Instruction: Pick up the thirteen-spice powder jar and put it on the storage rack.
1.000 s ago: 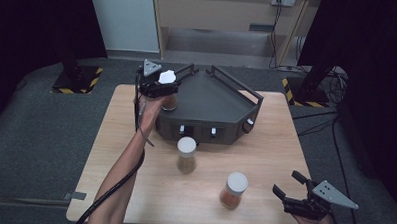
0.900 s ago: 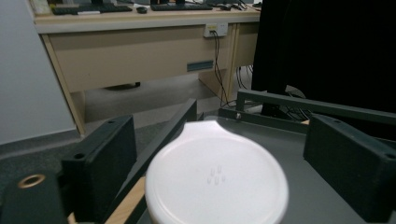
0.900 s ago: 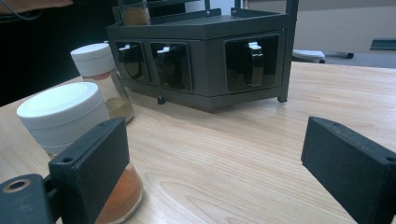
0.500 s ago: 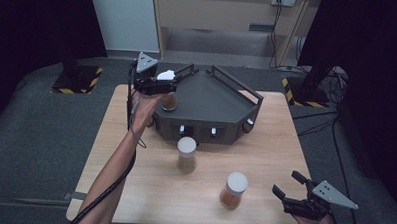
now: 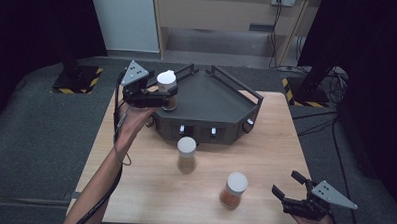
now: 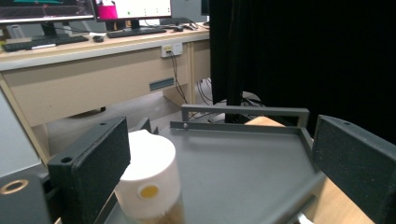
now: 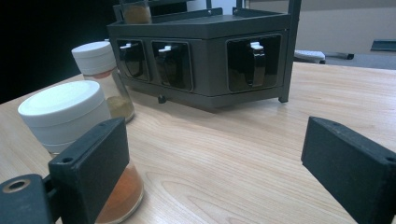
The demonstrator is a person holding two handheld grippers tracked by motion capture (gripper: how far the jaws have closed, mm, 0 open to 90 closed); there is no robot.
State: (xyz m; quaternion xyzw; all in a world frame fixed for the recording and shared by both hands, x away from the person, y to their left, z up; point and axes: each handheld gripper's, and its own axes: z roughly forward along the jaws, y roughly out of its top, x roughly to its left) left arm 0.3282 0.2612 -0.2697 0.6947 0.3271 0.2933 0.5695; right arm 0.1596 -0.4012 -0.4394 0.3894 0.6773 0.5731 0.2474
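Observation:
A dark grey three-sided rack point(image 5: 214, 100) stands at the back of the wooden table point(image 5: 265, 144). On its top tray, at the left corner, a white-lidded spice jar point(image 5: 166, 87) stands upright. My left gripper point(image 5: 161, 97) is open at that jar; in the left gripper view the jar point(image 6: 149, 182) sits beside the left jaw, the right jaw far off. Two more jars stand on the table: one with brownish powder point(image 5: 187, 154) and one with orange powder point(image 5: 234, 190). My right gripper point(image 5: 285, 184) is open low at the front right, the orange jar point(image 7: 65, 114) just left of it.
The rack has a raised rail point(image 6: 245, 112) around its top and three front pockets point(image 7: 252, 60) holding dark items. Behind the table stand a desk point(image 6: 93, 70) with monitors and a black curtain point(image 6: 303, 56). Bare wood point(image 7: 233, 154) lies between the right jaws.
My left gripper has drawn back a little to the left from the jar, which stays on the rack's top. The right gripper and the two table jars have not moved.

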